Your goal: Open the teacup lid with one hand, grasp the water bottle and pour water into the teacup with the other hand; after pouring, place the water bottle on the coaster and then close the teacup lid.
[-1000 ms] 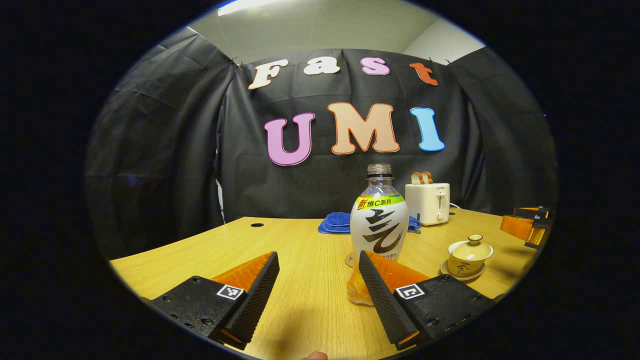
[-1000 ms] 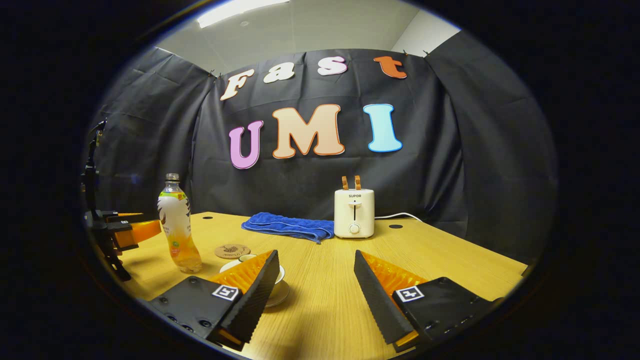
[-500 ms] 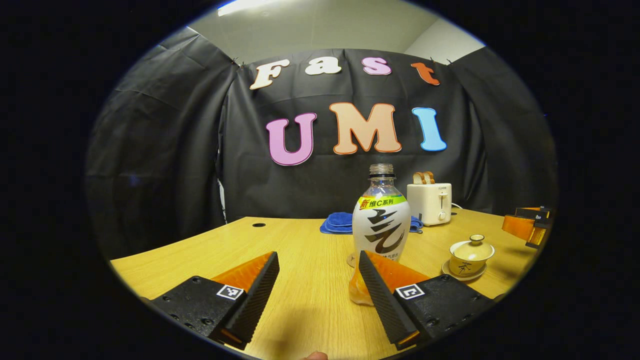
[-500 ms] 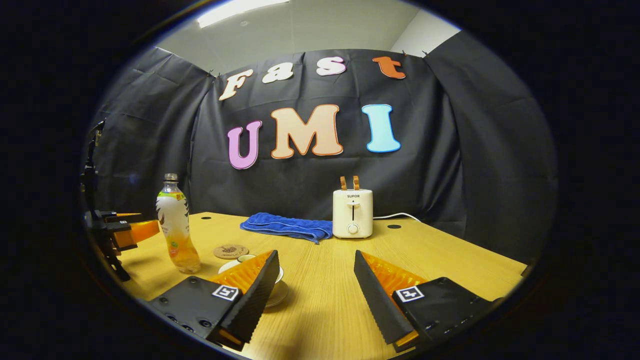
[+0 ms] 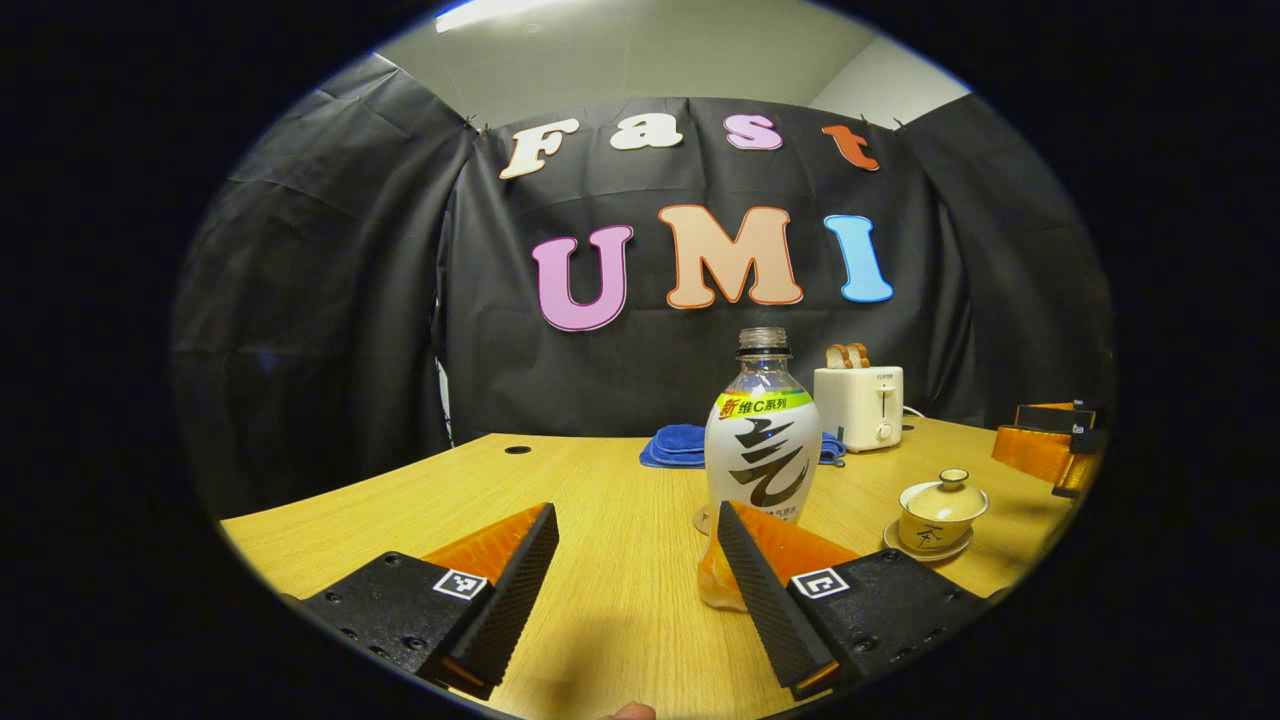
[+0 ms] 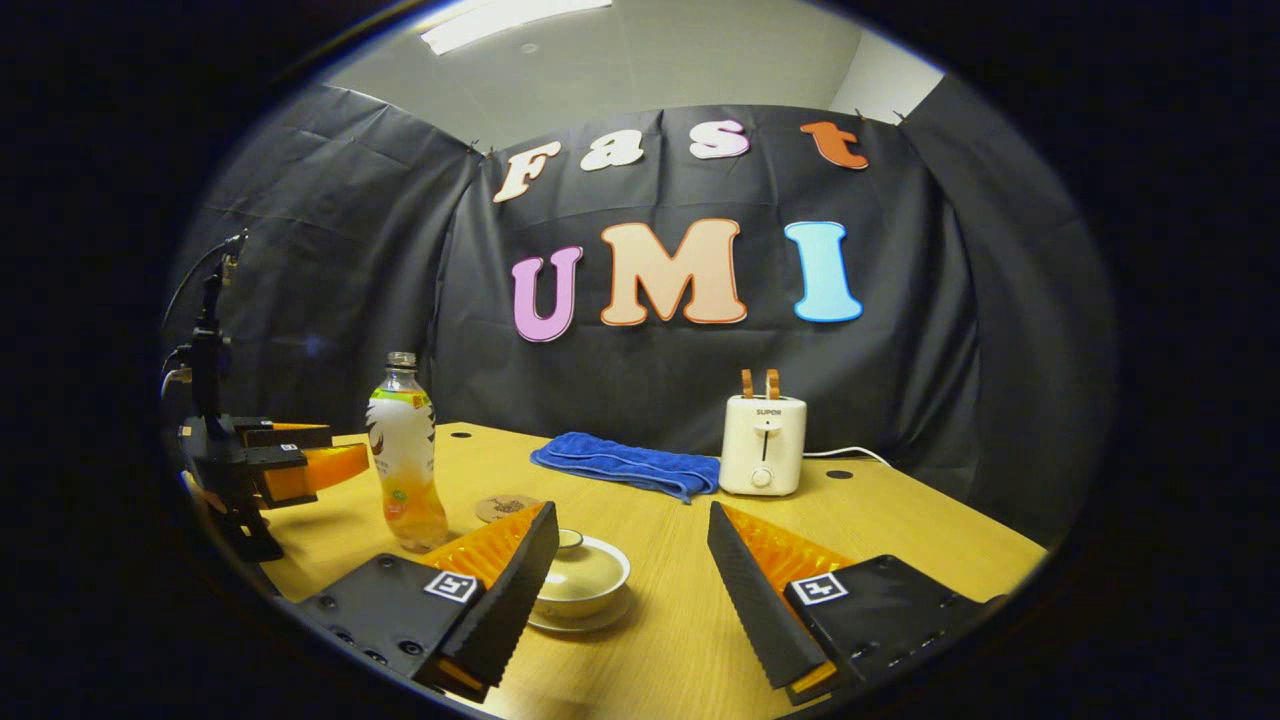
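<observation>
An uncapped bottle (image 5: 761, 450) with a white label and orange drink stands on the table, just beyond my left gripper's right finger; the left gripper (image 5: 632, 585) is open and apart from it. The bottle (image 6: 405, 452) also appears left in the right gripper view, with the left gripper (image 6: 340, 466) beside it. A cream lidded teacup (image 5: 940, 510) sits on its saucer at the right. My right gripper (image 6: 625, 590) is open, the teacup (image 6: 580, 576) lying just inside its left finger, lid on. A round coaster (image 6: 505, 507) lies behind the bottle.
A cream toaster (image 6: 762, 444) with two slices of toast stands at the back, a folded blue towel (image 6: 630, 464) to its left. The wooden table (image 6: 900, 530) has small round holes near its far edge.
My right gripper has swung left toward the teacup, so the cup now sits between its fingers' span instead of behind the left finger. The left gripper and bottle have hardly moved.
</observation>
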Motion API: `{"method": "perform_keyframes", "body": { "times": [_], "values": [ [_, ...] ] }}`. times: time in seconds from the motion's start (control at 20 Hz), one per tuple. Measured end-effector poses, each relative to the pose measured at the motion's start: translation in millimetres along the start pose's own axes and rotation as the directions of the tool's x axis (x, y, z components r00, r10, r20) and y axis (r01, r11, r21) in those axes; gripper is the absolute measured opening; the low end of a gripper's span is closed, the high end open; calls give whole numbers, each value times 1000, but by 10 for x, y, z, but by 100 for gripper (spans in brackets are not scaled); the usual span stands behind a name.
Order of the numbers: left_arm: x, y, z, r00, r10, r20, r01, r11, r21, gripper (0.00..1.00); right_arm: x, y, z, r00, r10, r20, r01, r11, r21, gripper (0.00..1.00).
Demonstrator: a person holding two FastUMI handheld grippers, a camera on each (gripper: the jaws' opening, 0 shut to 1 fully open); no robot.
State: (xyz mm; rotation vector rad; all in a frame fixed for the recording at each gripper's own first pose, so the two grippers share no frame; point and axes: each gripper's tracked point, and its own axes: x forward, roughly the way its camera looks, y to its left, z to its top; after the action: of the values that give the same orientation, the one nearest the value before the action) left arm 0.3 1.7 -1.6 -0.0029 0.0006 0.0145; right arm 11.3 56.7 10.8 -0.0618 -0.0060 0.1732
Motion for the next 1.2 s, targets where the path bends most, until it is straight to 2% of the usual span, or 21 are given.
{"method": "perform_keyframes", "body": {
  "times": [0.15, 0.2, 0.25, 0.3, 0.35, 0.45, 0.7, 0.9, 1.0, 1.15, 1.2],
  "values": [
    [-6, 0, 6, 1000, 0, -1, 0, 1000, -1, 94, 120, 156, -143, 998, 36, -54, -36, 999, -5, 94],
    [-7, 1, 5, 1000, 0, -1, 0, 1000, 0, 94, 163, 213, -186, 996, 51, -73, -50, 999, 8, 97],
    [-5, 2, 5, 1000, 0, 0, 0, 1000, 0, 94, 197, 262, -228, 994, 65, -90, -63, 998, 25, 94],
    [-3, -5, 0, 1000, -2, 0, 2, 1000, 0, 94, 220, 319, -258, 991, 82, -106, -77, 996, 44, 96],
    [-11, -9, 12, 1000, -5, 1, 5, 1000, -1, 94, 254, 353, -289, 989, 91, -117, -85, 994, 63, 94],
    [-6, -15, 8, 1000, -7, 0, 7, 1000, -1, 94, 280, 375, -347, 985, 102, -141, -90, 992, 90, 96],
    [-4, -28, 6, 1000, -13, 2, 13, 1000, -1, 94, 382, 359, -406, 980, 87, -179, -71, 993, 92, 73],
    [-3, -28, 4, 1000, -14, 1, 14, 1000, -2, 94, 391, 398, -393, 979, 95, -180, -85, 994, 66, 56],
    [-6, -31, 7, 1000, -15, 1, 15, 1000, -2, 94, 412, 428, -372, 979, 110, -174, -101, 993, 60, 56],
    [-4, -30, 8, 1000, -15, 1, 15, 1000, -2, 94, 402, 433, -374, 981, 102, -167, -99, 995, 25, 33],
    [-2, -32, 6, 1000, -15, 1, 15, 1000, -2, 94, 405, 435, -383, 980, 102, -168, -99, 995, 27, 35]
  ]
}}
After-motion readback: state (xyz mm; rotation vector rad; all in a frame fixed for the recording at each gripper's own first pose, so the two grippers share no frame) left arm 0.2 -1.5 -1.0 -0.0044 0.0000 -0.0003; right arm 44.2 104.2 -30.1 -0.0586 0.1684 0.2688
